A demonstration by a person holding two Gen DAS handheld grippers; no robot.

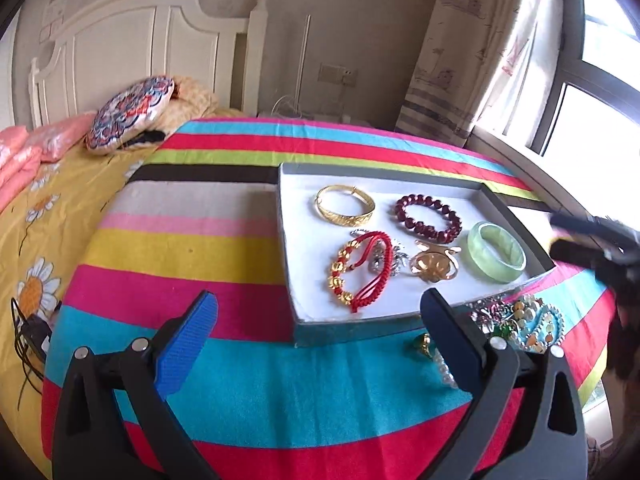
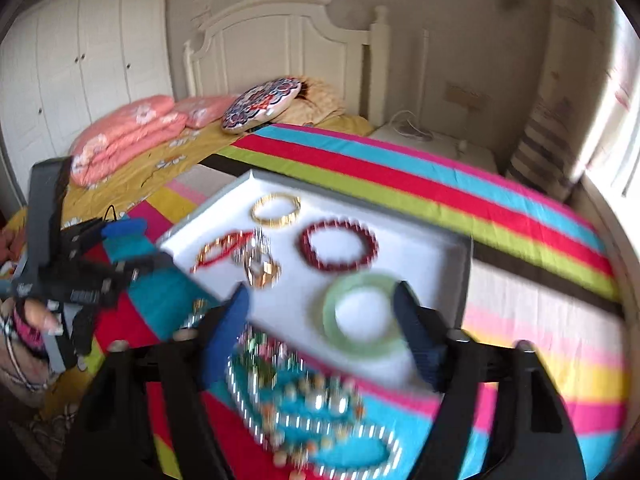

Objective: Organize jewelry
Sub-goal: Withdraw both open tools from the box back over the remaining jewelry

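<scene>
At the left edge of the right wrist view I see a hand [image 2: 28, 320] on the left tongs [image 2: 132, 240]; only the left view shows the tray [image 1: 400, 176] sharply. Both tongs are released, empty. Right tongs [image 2: 324, 320] hover above the loose jewelry pile [image 2: 312, 400] on the bed's striped blanket [image 2: 440, 184], hiding its edge.

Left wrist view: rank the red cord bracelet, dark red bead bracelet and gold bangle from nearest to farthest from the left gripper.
From the left gripper:
1. Red cord bracelet, tray's near left.
2. Dark red bead bracelet, mid-tray, right.
3. Gold bangle, tray's far left; close to second place.
</scene>
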